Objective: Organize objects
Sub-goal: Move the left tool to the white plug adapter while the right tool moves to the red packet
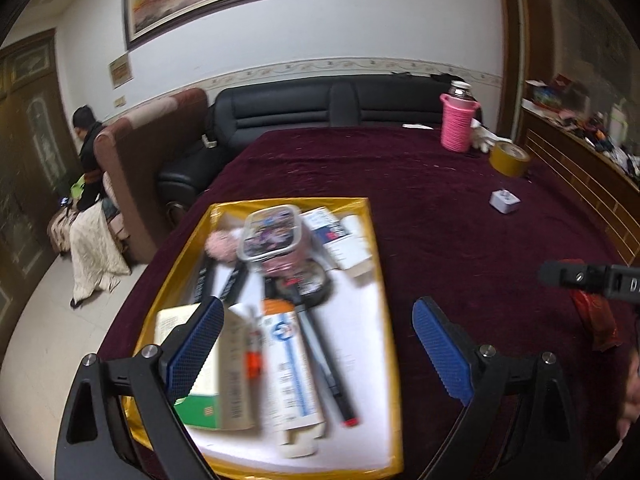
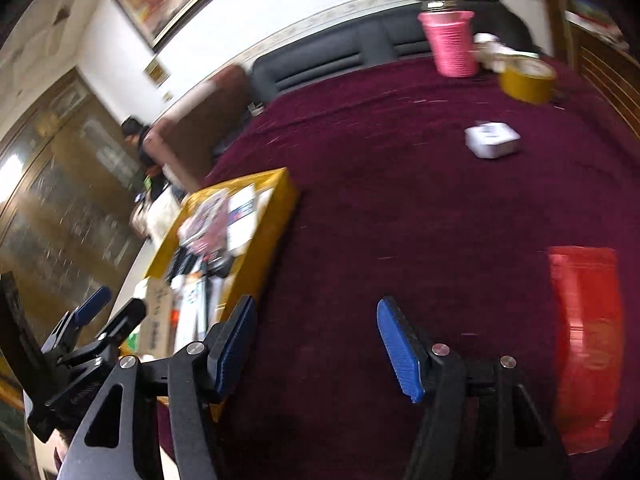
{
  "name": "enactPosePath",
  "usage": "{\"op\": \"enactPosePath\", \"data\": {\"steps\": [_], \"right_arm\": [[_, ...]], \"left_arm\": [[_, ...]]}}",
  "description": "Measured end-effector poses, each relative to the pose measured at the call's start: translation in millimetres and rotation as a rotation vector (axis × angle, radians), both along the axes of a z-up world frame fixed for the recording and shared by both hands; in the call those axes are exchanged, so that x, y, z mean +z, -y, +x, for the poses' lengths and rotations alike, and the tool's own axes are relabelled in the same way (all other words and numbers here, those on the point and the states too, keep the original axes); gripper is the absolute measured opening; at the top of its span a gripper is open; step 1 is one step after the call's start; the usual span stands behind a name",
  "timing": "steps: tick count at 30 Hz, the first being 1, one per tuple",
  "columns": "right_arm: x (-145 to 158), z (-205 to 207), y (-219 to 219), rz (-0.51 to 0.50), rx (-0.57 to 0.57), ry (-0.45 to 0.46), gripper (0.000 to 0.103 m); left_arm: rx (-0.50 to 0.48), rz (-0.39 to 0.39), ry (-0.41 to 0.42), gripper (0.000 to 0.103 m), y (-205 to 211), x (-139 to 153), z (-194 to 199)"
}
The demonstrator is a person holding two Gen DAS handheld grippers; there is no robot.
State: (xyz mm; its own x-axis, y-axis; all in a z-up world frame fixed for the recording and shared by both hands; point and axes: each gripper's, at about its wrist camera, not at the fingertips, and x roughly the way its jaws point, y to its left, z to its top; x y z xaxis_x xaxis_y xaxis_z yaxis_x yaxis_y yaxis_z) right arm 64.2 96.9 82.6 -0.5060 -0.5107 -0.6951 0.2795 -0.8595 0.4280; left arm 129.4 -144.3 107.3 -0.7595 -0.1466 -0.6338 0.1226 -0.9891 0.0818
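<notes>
Most of the clutter already sits in the shallow yellow-rimmed tray [image 1: 384,264] at lower centre of the left view: boxes, tubes, pens, a clear lidded tub. Left gripper [image 1: 318,344] hovers over it, jaws spread, nothing between them. Right gripper [image 2: 316,340] hangs over bare maroon cloth, jaws apart and empty. Remaining, I'd judge: the shiny red packet [image 2: 588,344] at lower right, the small white box [image 2: 493,141], the yellow tape roll [image 2: 527,77] and the pink-sleeved bottle [image 2: 450,42] upper right.
</notes>
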Motion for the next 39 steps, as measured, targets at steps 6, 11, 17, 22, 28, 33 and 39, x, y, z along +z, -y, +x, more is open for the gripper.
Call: {"op": "enactPosePath", "data": {"steps": [6, 11, 17, 22, 28, 33, 39], "right_arm": [[-6.1, -3.8, -81.5, -0.029, -0.155, 0.011, 0.073], [-18.1, -3.2, -141.0, -0.075, -0.267, 0.029, 0.076], [-40.1, -7.8, -181.4, -0.151, -0.334, 0.067, 0.078], [-48.9, -15.1, -193.9, -0.186, -0.337, 0.067, 0.078], [-61.6, -24.8, -206.3, -0.250, -0.327, 0.034, 0.081], [-71.6, -32.7, -213.0, -0.282, -0.326, 0.032, 0.082], [-75.0, -35.3, -214.9, -0.330, -0.313, 0.044, 0.086]], "left_arm": [[-0.140, 0.068, 0.047, 0.095, -38.4, 2.7, -30.8], [-0.309, 0.147, 0.089, 0.095, -81.4, 1.4, -74.7], [-0.402, 0.099, 0.089, 0.095, -140.9, -9.8, -137.0], [-0.444, 0.065, 0.093, 0.095, -183.4, -28.7, -192.9], [-0.468, -0.034, 0.113, 0.095, -209.1, -48.0, -242.8], [-0.520, -0.099, 0.133, 0.095, -226.9, -62.1, -266.8], [-0.563, -0.163, 0.171, 0.095, -251.7, -86.6, -295.2]]}}
